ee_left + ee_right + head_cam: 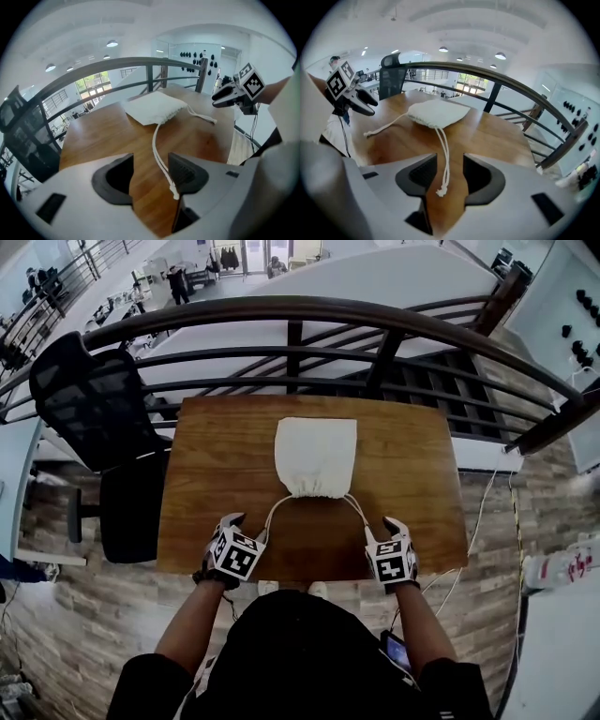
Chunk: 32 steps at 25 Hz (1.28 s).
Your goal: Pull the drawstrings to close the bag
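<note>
Black mesh covers the office chair (82, 397) at the far left of the head view, just off the left edge of the wooden table (211, 451). Bare wood runs from that edge to the middle of the frame, leaving open room on that side.

The left gripper (150, 163) hovers over the near edge, lower left of centre. Its jaws stand apart, and the left cord (157, 150) runs between them along the tabletop, close against one jaw with its knotted end there; neither pad presses on it.

The white cloth bag (316, 456) lies flat at the centre of the table, nearer the far edge. Its gathered mouth points toward the near edge, and a cord fans out from each side of it.

The right cord (444, 157) ends in a knot on the wood between the jaws of the right gripper (450, 165), which are also parted and clamp nothing.

Right of the bag the wood is bare to the table's right edge. A dark curved railing (300, 309) spans the frame just beyond the far edge.
</note>
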Available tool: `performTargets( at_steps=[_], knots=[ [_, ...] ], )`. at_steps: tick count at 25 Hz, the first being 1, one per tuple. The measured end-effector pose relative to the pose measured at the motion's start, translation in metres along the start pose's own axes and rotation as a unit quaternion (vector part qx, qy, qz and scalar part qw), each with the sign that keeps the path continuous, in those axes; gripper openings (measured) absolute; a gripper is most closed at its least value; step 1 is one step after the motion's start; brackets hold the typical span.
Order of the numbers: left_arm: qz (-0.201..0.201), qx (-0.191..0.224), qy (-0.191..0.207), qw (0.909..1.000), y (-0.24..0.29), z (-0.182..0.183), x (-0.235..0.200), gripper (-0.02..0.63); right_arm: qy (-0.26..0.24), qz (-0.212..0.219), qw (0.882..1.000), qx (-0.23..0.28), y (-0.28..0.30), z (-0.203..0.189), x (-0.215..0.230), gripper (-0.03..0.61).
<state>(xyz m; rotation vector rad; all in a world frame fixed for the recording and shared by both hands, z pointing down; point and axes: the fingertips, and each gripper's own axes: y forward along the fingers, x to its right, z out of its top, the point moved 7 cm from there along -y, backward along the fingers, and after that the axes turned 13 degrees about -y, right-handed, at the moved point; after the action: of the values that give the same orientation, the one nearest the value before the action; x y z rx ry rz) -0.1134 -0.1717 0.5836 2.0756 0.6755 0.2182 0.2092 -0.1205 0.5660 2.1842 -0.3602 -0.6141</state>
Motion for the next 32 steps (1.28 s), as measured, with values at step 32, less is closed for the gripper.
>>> performTargets(
  at_steps=[32],
  knots=[
    [-0.047, 0.328, -0.117, 0.9361, -0.082, 0.074, -0.017, 0.012, 0.124, -0.08, 0.963, 0.224, -0.063, 0.032, 0.057, -0.009]
  ],
)
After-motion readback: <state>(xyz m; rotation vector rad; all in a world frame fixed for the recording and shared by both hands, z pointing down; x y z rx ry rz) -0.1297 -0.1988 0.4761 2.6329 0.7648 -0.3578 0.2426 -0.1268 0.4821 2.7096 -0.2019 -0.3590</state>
